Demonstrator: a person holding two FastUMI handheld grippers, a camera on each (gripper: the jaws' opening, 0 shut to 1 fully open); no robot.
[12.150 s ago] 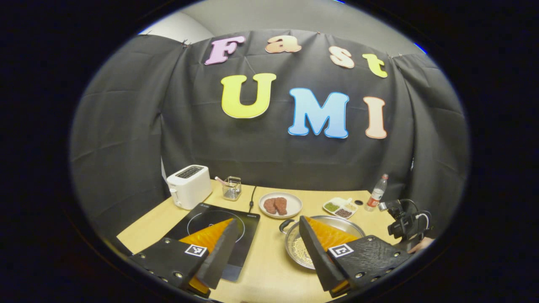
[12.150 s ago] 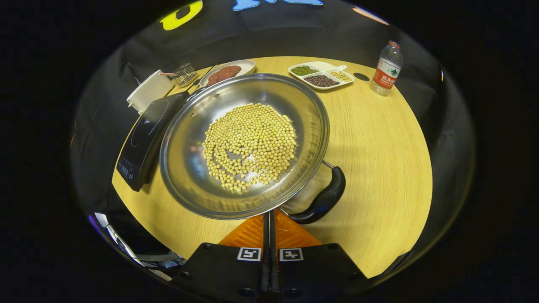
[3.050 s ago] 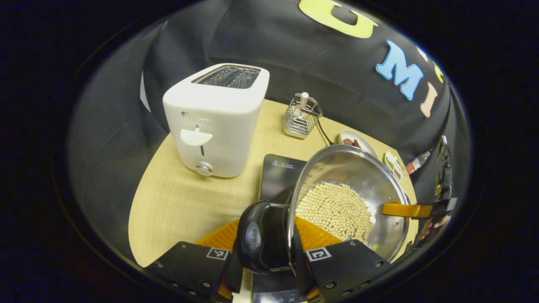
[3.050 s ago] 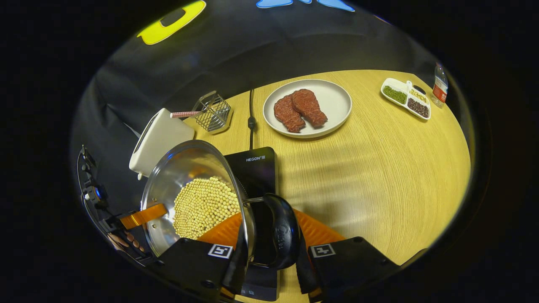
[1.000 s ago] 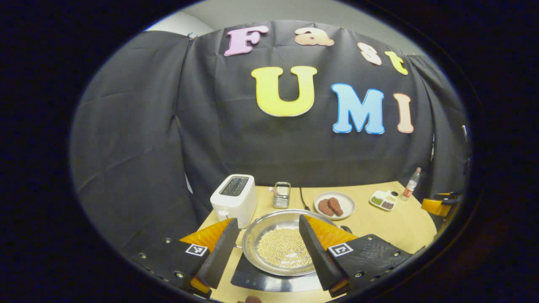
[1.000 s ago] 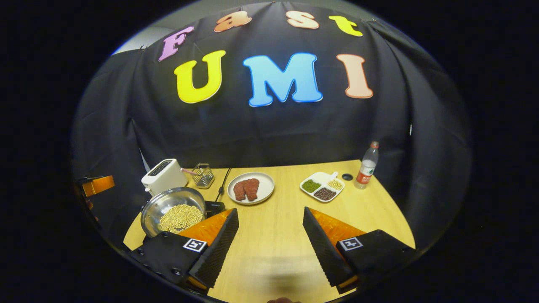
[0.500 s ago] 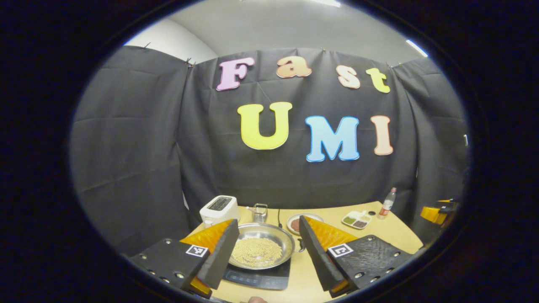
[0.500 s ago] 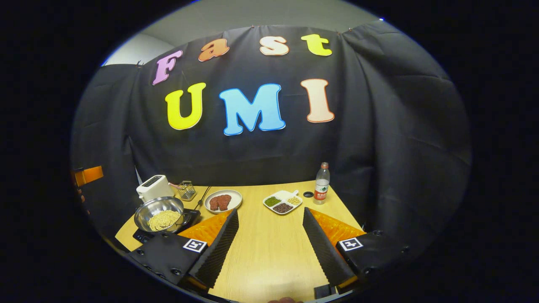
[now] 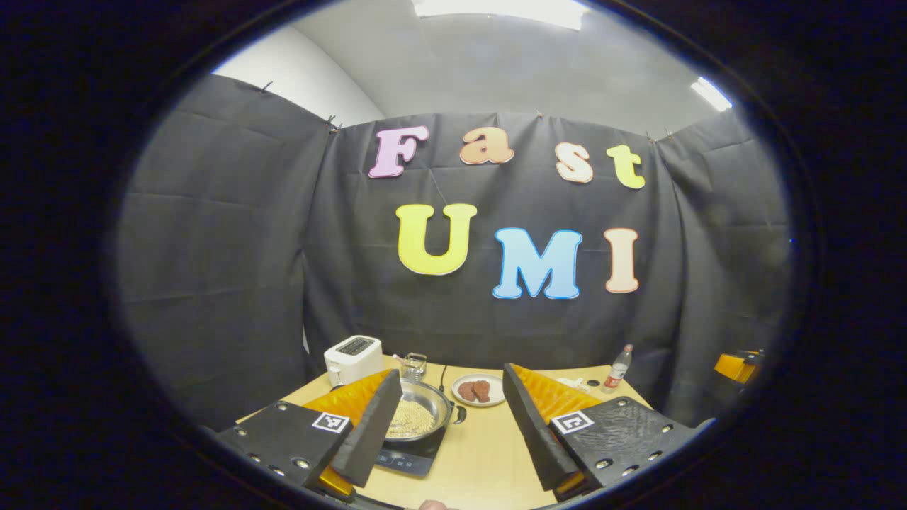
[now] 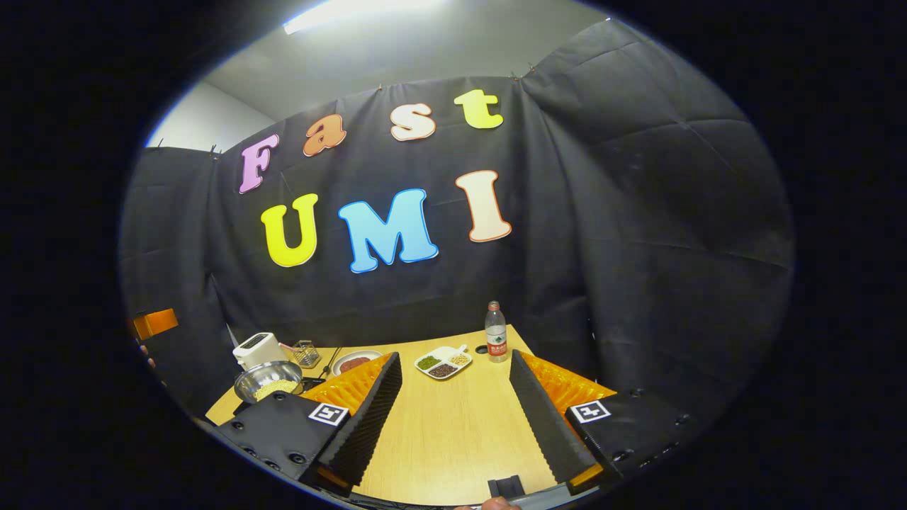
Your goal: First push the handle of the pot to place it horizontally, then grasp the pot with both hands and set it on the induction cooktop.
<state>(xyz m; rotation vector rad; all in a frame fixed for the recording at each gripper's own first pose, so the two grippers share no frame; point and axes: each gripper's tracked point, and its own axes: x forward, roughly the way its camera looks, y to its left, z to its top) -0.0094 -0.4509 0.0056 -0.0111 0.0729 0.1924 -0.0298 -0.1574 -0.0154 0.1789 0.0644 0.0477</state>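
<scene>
The pot [image 9: 419, 409] sat on the cooktop [image 9: 411, 457] at the counter's [image 9: 475, 453] left side, its load of pale beans level, which suggests the placing was done. Both grippers stood well back from it, likely because nothing was left to carry. The left gripper [image 9: 443, 425] was spread wide with nothing between its fingers; the right gripper [image 10: 453, 418] was likewise wide apart and empty. The left gripper view showed the cooktop's front panel and the pot's right handle [image 9: 459, 414]; the right gripper view instead gave the pot [image 10: 269, 381] small and far left, with the bottle [image 10: 496, 342] and divided dish [image 10: 444, 363] plainly visible.
</scene>
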